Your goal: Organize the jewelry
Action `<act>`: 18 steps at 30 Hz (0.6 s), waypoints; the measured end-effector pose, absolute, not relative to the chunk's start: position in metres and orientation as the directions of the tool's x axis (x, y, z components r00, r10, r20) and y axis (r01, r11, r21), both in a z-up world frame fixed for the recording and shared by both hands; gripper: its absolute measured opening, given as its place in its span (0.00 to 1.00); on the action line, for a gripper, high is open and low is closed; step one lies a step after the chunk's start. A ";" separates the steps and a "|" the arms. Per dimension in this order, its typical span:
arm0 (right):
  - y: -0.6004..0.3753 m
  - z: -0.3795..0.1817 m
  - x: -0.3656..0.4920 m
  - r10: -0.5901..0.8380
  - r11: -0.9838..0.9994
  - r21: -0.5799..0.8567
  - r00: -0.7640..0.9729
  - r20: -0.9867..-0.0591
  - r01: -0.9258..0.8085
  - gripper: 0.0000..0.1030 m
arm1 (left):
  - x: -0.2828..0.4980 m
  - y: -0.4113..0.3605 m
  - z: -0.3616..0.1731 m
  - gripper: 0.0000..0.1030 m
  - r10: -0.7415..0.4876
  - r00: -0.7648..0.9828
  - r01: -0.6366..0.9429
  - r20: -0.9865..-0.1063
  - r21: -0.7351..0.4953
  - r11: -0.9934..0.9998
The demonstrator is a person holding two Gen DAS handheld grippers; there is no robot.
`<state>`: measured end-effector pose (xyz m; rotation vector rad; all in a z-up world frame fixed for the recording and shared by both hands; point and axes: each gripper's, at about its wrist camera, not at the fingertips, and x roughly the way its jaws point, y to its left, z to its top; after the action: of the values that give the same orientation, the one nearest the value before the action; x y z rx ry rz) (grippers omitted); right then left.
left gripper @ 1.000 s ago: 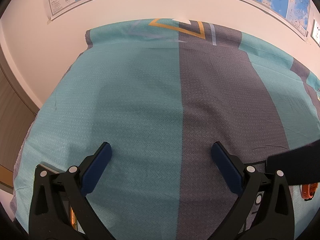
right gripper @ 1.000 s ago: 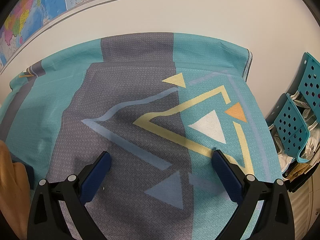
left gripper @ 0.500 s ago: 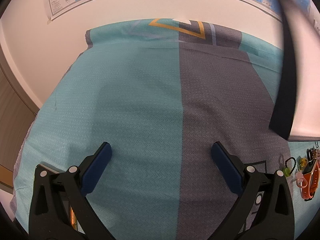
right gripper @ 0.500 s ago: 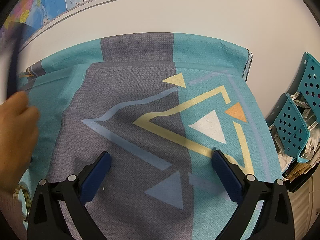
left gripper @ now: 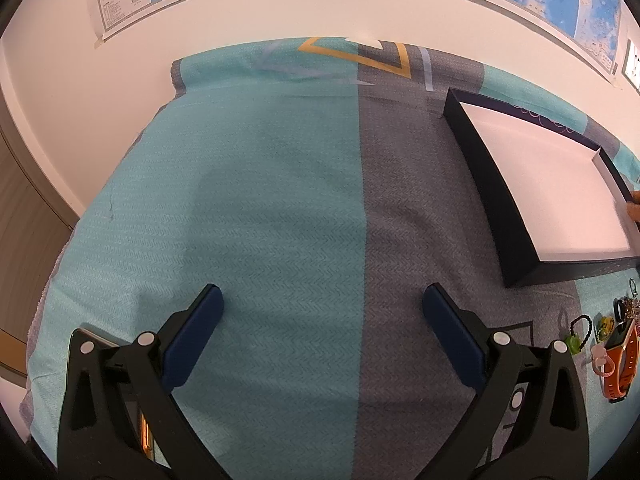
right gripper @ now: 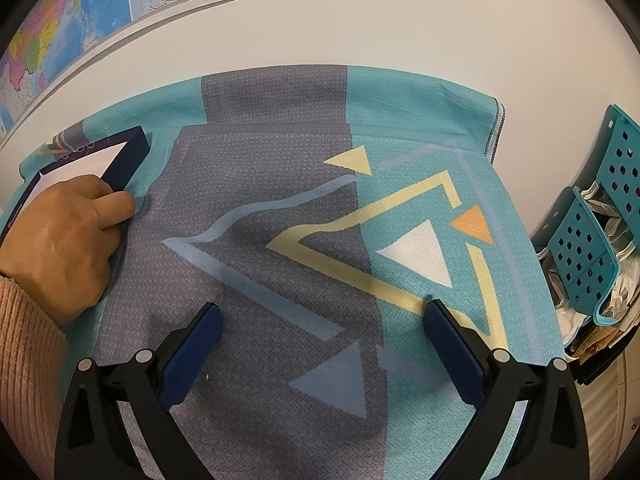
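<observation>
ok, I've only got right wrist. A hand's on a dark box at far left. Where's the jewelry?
Observer: Left wrist view shows it loose on the cloth, nearer the camera than the box: an orange watch, a black beaded loop and some small pieces.
Operator: Anything in the box yet?
Observer: No. Its white lining is bare wherever it shows.
Operator: Left tongs?
Observer: Left tongs are open, holding nothing, over bare cloth.
</observation>
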<state>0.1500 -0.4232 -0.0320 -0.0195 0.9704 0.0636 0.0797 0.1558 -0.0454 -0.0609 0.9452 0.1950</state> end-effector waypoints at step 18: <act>-0.424 -0.032 0.150 0.046 0.998 0.012 0.564 -0.825 -0.063 0.95 | 0.078 0.157 -0.044 0.96 0.140 0.564 -0.194 -0.814 0.034 0.980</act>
<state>0.1499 -0.4237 -0.0322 -0.0196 0.9698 0.0642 0.0784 0.1573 -0.0443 -0.0616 0.9514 0.1962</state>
